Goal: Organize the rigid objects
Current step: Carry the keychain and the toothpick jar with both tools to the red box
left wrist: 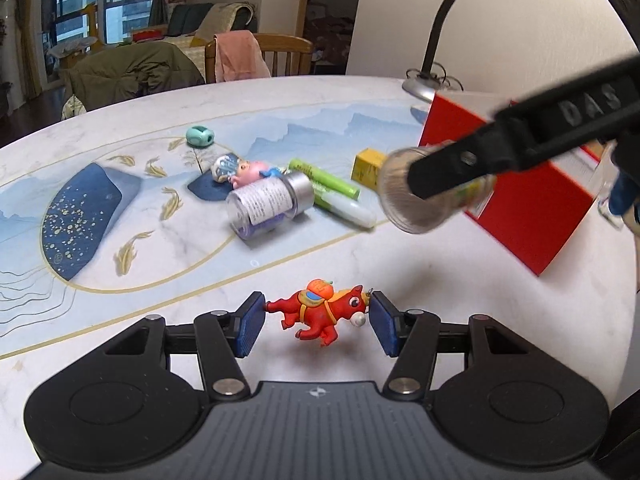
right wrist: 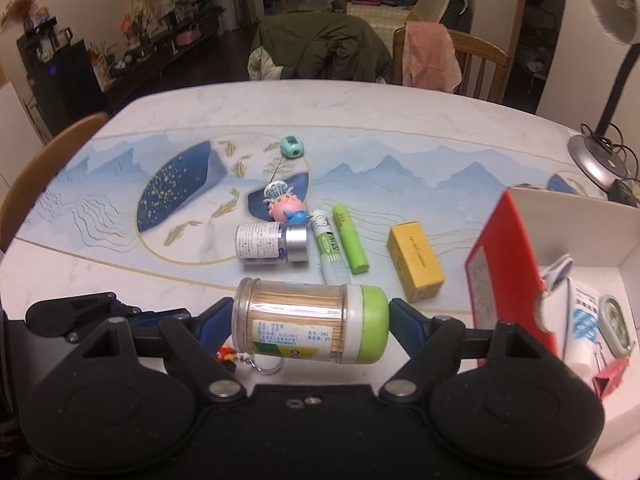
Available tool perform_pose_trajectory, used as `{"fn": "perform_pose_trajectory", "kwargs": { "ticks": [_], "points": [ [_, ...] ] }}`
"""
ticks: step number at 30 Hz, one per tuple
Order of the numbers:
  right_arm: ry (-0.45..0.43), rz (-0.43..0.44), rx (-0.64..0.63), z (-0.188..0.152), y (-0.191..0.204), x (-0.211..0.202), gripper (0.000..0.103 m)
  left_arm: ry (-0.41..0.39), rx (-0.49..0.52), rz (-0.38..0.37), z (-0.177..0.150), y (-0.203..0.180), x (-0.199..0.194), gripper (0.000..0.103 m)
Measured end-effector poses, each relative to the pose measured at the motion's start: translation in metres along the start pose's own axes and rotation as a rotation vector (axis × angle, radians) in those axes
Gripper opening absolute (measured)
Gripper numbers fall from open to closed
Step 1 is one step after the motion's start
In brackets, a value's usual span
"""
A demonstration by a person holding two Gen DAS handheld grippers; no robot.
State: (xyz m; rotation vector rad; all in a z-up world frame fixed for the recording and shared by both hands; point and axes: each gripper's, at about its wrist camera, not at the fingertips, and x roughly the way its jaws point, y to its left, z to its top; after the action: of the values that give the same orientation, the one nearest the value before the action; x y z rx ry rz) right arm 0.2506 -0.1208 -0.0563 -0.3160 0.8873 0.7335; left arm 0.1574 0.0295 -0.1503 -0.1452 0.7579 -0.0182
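A red toy horse (left wrist: 320, 312) with an orange saddle hangs just above the white table. My left gripper (left wrist: 318, 322) is shut on it, one blue pad at the tail and the other at the nose. A clear toothpick jar (right wrist: 304, 320) with a green cap lies sideways in my right gripper (right wrist: 310, 322), which is shut on its two ends. In the left wrist view that jar (left wrist: 404, 200) is in the air beside the red box (left wrist: 532, 216). The red box (right wrist: 508, 264) stands open at the right with a white tube and small items inside.
On the table mat lie a pill bottle (right wrist: 272, 242), a glue stick (right wrist: 330, 248), a green highlighter (right wrist: 350, 238), a yellow carton (right wrist: 416, 258), a pink figure (right wrist: 286, 204) and a teal sharpener (right wrist: 293, 147). A desk lamp (right wrist: 600, 160) stands behind the box. Wooden chairs ring the table.
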Motion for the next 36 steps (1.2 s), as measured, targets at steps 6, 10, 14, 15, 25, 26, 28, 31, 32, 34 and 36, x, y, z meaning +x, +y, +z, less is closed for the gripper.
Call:
{"fn": "perform_pose_trajectory", "kwargs": {
  "ticks": [6,10,14,15,25,26,28,31,32,34,36],
  "points": [
    [-0.02,-0.004,0.035,-0.013,-0.015,-0.024,0.082,-0.021,-0.038,-0.005,0.011,-0.002,-0.017,0.056],
    [-0.03,-0.021,0.045,-0.021,-0.029,-0.039,0.082,-0.026,-0.051,0.018,0.018,-0.005,-0.026,0.056],
    [-0.053,-0.024,0.069,-0.026,-0.045,-0.054,0.082,-0.037,-0.06,0.027,0.03,-0.012,-0.035,0.056],
    [-0.059,-0.026,0.071,-0.027,-0.05,-0.058,0.082,-0.043,-0.06,0.029,0.034,-0.014,-0.037,0.056],
    [-0.12,-0.037,0.102,-0.035,-0.103,-0.084,0.082,-0.095,-0.014,0.023,0.076,-0.062,-0.046,0.056],
    [-0.122,-0.04,0.104,-0.037,-0.109,-0.086,0.082,-0.097,-0.006,0.022,0.079,-0.068,-0.045,0.056],
    [-0.126,-0.045,0.111,-0.04,-0.122,-0.088,0.082,-0.1,0.009,0.016,0.086,-0.081,-0.043,0.056],
    [-0.131,-0.057,0.123,-0.044,-0.142,-0.092,0.082,-0.105,0.033,0.008,0.097,-0.101,-0.039,0.056],
    [-0.134,-0.06,0.125,-0.045,-0.148,-0.093,0.082,-0.107,0.042,0.007,0.101,-0.108,-0.037,0.056],
    [-0.141,-0.062,0.127,-0.046,-0.16,-0.095,0.082,-0.106,0.058,0.005,0.107,-0.121,-0.031,0.056],
    [-0.147,-0.065,0.126,-0.047,-0.171,-0.097,0.082,-0.105,0.066,0.002,0.114,-0.134,-0.025,0.056]
  ]
}}
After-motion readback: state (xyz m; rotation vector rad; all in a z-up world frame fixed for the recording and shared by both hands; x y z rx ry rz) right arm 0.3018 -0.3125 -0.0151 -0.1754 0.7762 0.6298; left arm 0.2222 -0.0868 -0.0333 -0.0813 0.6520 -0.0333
